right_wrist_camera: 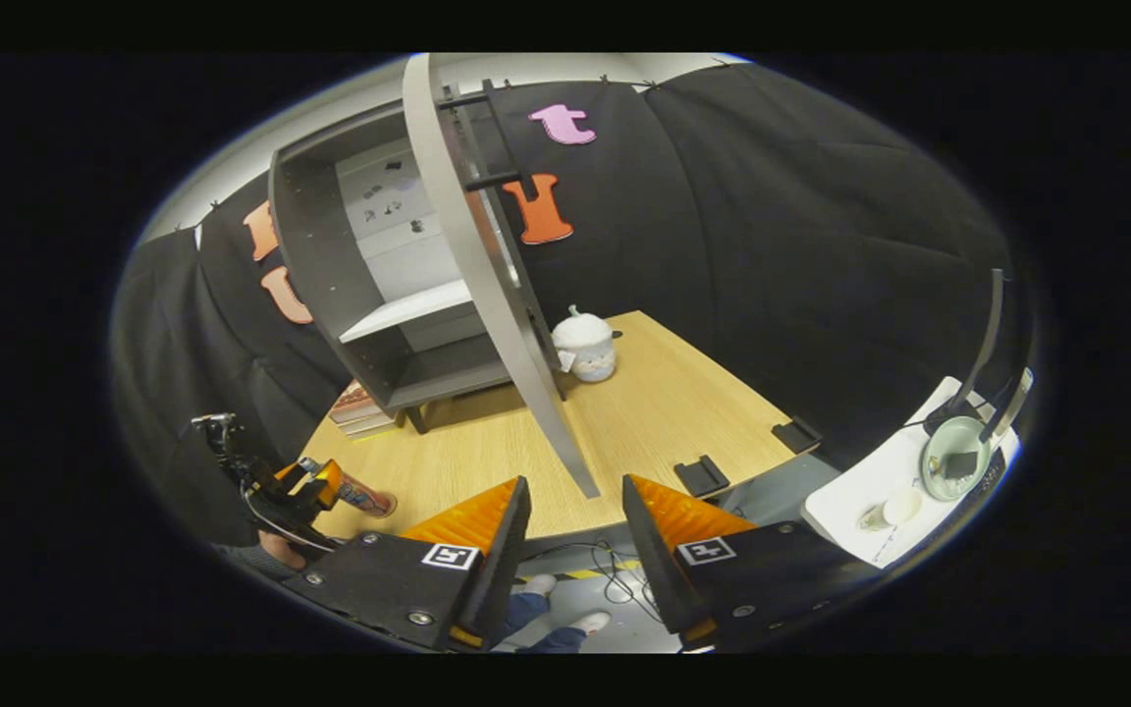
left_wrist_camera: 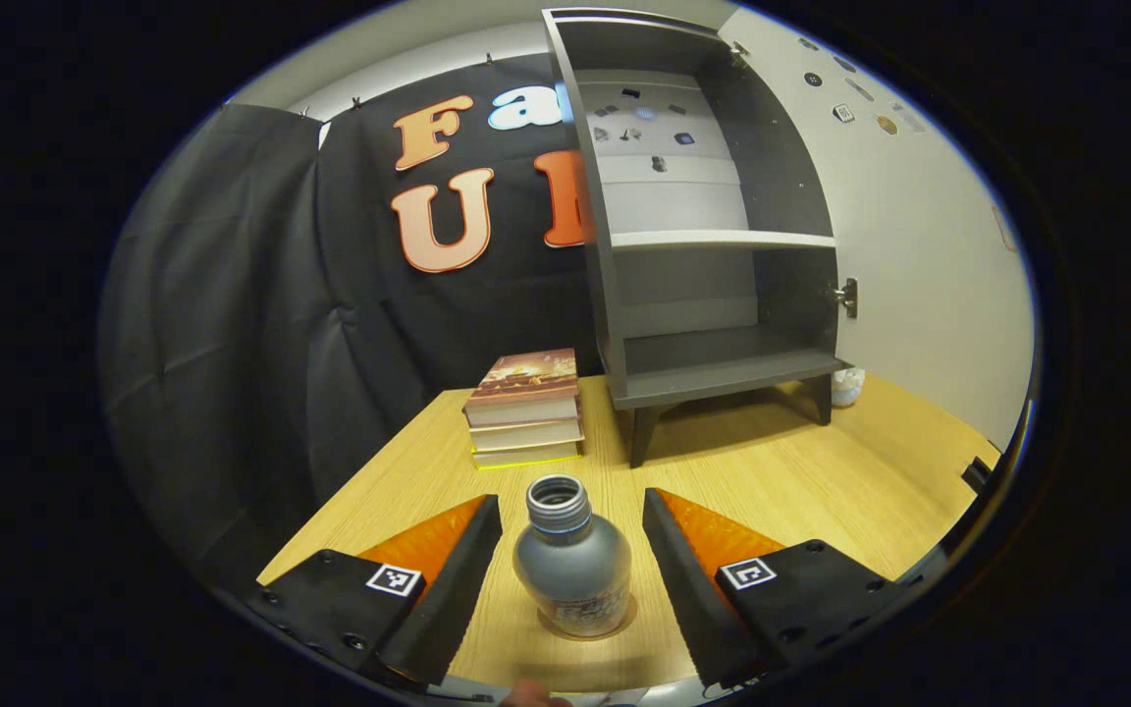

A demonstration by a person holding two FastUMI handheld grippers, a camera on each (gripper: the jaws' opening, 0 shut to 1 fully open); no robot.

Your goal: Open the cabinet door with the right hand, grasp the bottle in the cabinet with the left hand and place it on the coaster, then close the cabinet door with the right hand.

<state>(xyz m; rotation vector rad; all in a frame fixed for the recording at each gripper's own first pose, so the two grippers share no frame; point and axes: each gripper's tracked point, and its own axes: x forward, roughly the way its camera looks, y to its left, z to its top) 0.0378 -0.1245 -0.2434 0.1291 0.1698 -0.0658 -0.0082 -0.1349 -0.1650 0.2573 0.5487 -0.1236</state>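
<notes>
A silver bottle (left_wrist_camera: 570, 565) with an open threaded neck stands upright on a round brown coaster (left_wrist_camera: 624, 621) near the table's front edge. My left gripper (left_wrist_camera: 570, 499) is open, one orange finger on each side of the bottle, with a gap to both. The grey cabinet (left_wrist_camera: 713, 245) stands behind with bare shelves. Its door (right_wrist_camera: 487, 275) is swung wide open. In the right gripper view the door's lower corner hangs between the fingers of my open right gripper (right_wrist_camera: 575, 481), with a gap on each side. That view also has the left gripper (right_wrist_camera: 300, 491) and the bottle (right_wrist_camera: 361, 497) at far left.
A stack of books (left_wrist_camera: 526, 407) lies left of the cabinet on the wooden table (left_wrist_camera: 821, 471). A white plush jar (right_wrist_camera: 585, 344) sits behind the door. Black clips (right_wrist_camera: 701, 476) grip the table's edge. A white side stand (right_wrist_camera: 880, 491) with a bowl is at right. Shoes (right_wrist_camera: 585, 621) show on the floor below.
</notes>
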